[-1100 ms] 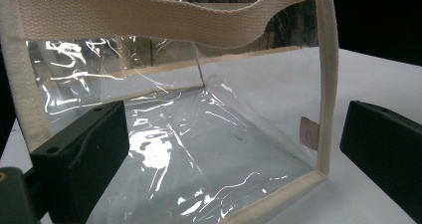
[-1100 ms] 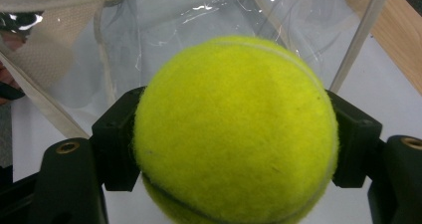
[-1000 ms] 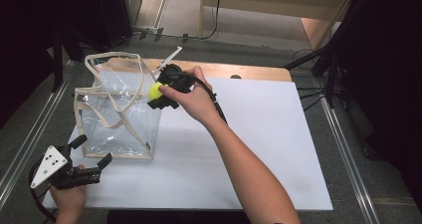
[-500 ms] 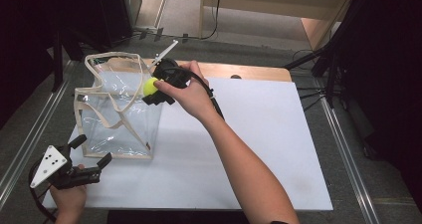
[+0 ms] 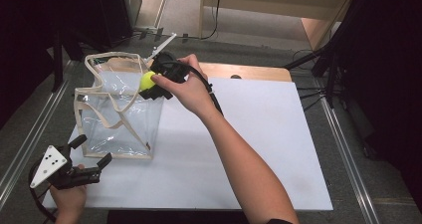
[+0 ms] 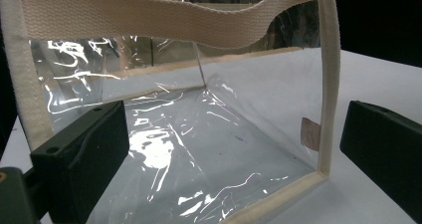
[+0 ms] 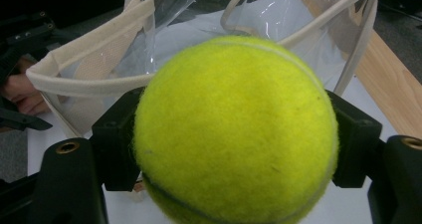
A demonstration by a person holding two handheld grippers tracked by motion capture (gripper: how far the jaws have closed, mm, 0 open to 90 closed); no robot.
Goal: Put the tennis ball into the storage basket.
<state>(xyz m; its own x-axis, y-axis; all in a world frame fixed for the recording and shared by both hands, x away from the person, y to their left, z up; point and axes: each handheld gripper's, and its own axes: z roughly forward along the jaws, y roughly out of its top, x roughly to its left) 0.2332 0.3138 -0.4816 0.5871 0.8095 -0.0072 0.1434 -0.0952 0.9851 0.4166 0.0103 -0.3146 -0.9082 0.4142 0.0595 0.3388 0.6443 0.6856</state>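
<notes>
Right tool (image 5: 152, 84) grips my tennis ball (image 5: 147, 80) at the clear bag (image 5: 117, 119) rim, forearm stretched across the tabletop (image 5: 259, 134); left tool (image 5: 92, 154) released beside the bag.

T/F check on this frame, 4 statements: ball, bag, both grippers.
1. The right gripper is shut on the tennis ball. True.
2. The ball lies on the bag's floor. False: it is held at the rim of the clear bag.
3. The left gripper clamps the bag's strap. False: its jaws stand open, apart from the bag.
4. The bag stands upright on the white table. True.
</notes>
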